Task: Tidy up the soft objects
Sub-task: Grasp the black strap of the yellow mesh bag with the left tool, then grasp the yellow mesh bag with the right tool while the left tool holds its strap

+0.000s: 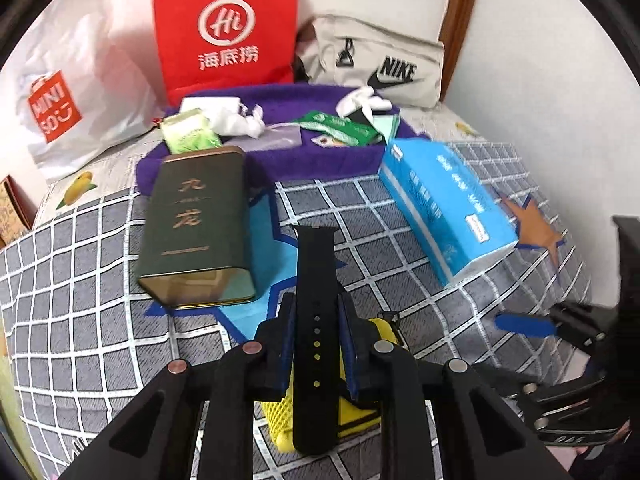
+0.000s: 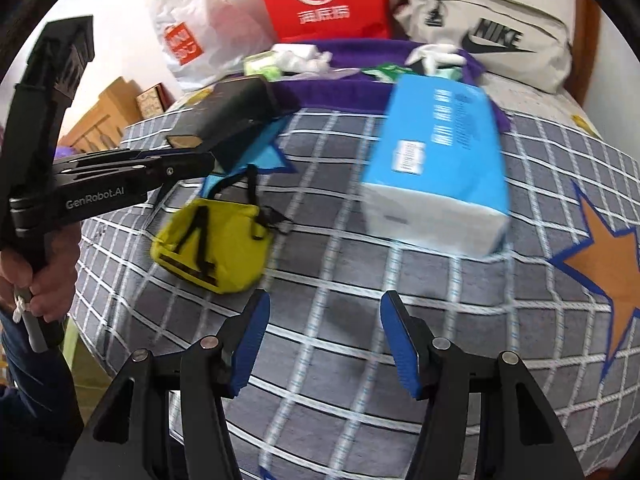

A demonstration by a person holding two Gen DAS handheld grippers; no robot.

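Strap: I have the black perforated rubber watch strap (image 1: 314,320) clamped in my left gripper (image 1: 316,344), above the bedspread's (image 2: 400,320) near edge.
Handling: light, floppy, slippery; grip mid-length.
Right gripper (image 2: 324,336): apart, empty.

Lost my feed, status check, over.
Left gripper shut on black strap. Right gripper open, empty. Yellow pouch on bedspread. Nothing blocking.

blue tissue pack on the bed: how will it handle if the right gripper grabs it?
The blue tissue pack looks soft-wrapped, so it will probably dent under the fingers rather than resist. Likely light for its bulk. It is wider than the right gripper now stands open, and the glossy film may slip.
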